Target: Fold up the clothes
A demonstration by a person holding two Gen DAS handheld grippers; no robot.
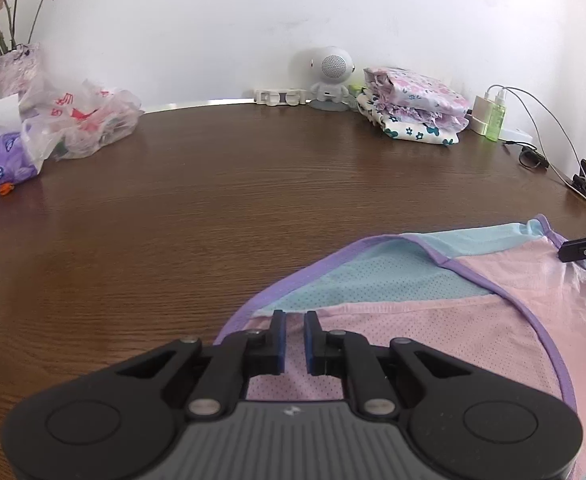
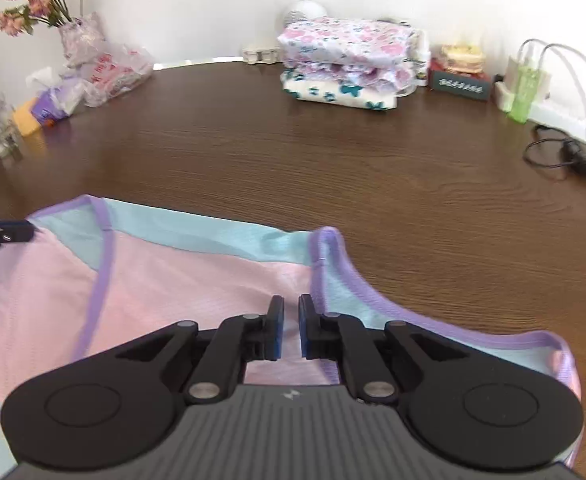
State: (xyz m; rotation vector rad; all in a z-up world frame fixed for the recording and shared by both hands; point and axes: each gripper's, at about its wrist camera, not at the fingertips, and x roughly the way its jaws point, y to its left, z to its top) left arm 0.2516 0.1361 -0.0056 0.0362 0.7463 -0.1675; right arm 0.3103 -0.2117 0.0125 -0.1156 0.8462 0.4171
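Pink, blue and purple-trimmed top (image 1: 433, 320) spread on the near part of the brown table (image 1: 213, 200), both tools pinching it.

Left gripper (image 1: 294, 314) nearly closed, pink cloth between its blue pads; right gripper (image 2: 291, 298) likewise, closed on a fold of the same cloth. Far edge: stack of folded floral clothes (image 2: 345, 64), white speaker (image 1: 331, 76), vase of roses (image 1: 15, 68), plastic bags (image 1: 81, 120), green bottle (image 2: 525, 92).

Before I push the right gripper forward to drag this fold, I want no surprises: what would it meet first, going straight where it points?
The pink and blue garment itself, right at the right gripper; it seems angled down into the cloth on the wooden table.
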